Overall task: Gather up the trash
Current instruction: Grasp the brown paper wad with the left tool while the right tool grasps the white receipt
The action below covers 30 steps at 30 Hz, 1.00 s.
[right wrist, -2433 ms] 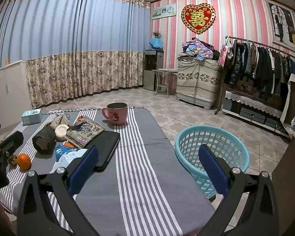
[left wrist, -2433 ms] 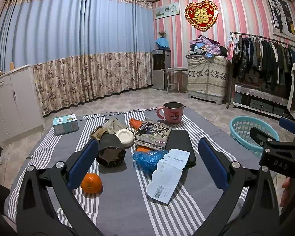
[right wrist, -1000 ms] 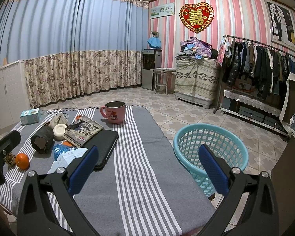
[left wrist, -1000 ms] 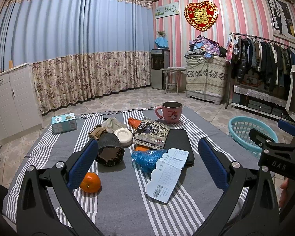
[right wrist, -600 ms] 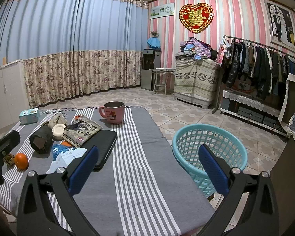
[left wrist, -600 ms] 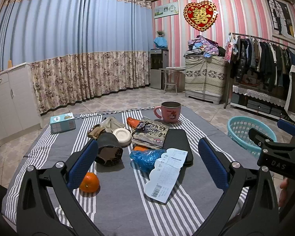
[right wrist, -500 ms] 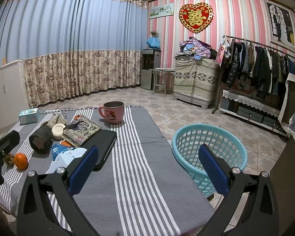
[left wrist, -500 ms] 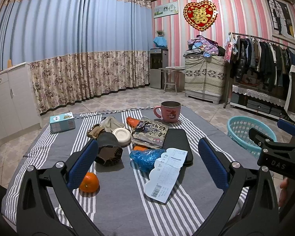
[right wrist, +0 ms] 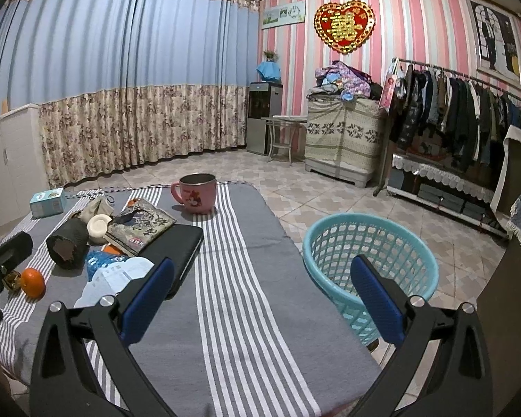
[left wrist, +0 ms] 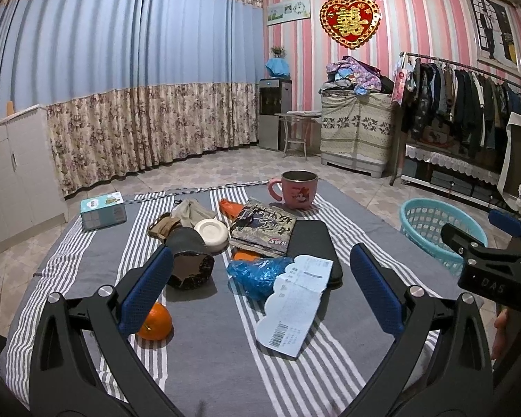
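Observation:
A white paper receipt (left wrist: 295, 304) lies on the striped tablecloth (left wrist: 205, 358), half over a crumpled blue plastic bag (left wrist: 257, 272). My left gripper (left wrist: 260, 290) hangs open just in front of them, holding nothing. A dark torn cup-like piece (left wrist: 189, 260), a white lid (left wrist: 210, 231) and an orange wrapper (left wrist: 231, 208) lie further back. My right gripper (right wrist: 260, 297) is open and empty above the cloth's right side, near a turquoise basket (right wrist: 371, 264) standing on the floor. The receipt (right wrist: 111, 279) and the blue bag (right wrist: 102, 260) sit to its left.
An orange (left wrist: 154, 321), a pink mug (left wrist: 297, 189), a book (left wrist: 264, 227), a black flat case (left wrist: 312, 243) and a small blue box (left wrist: 102, 210) also rest on the cloth. Beyond the table are a tiled floor, curtains, a clothes rack (right wrist: 451, 114) and white cabinets (left wrist: 7, 177).
Both views have drifted slightly, the table items sliding a little left and down. Both grippers stay open and nothing has been picked up.

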{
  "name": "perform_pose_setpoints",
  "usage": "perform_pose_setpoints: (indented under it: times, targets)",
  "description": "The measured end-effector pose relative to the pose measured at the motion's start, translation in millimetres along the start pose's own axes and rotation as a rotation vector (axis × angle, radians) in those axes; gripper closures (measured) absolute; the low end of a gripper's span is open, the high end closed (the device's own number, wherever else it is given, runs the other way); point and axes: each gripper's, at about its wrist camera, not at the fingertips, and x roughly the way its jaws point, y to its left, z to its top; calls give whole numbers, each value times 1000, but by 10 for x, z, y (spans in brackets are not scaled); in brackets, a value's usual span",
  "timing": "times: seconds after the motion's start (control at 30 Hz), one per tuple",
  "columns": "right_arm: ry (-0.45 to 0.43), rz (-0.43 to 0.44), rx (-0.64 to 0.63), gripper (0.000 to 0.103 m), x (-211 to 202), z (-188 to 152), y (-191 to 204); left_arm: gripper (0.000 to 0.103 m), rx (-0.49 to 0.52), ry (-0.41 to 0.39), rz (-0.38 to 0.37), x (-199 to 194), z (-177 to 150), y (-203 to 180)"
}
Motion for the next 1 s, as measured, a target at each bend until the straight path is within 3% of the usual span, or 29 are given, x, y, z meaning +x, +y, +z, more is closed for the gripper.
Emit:
perform_pose_setpoints:
  times: [0.17,0.27,0.43,0.67,0.77,0.93,1.0]
  targets:
    - [25,-3,38,4,46,-46,-14,5,-29,9,23,49,4,231]
    - [30,-65,16,4,79,-86,53,5,-17,12,58,71,-28,382]
    - [38,-83,-9,4,132,-142,144,5,-1,47,116,159,-149,761]
    - [51,-31,35,4,211,-149,231,5,-39,127,154,344,-383,1291]
    - [62,-39,32,4,244,-160,287,14,-32,170,143,443,-490,1411]
    - [63,-33,66,4,258,-163,296,20,-63,239,89,541,-602,1524]
    - [72,-47,45,4,271,-159,328,21,-45,266,103,577,-612,1540]
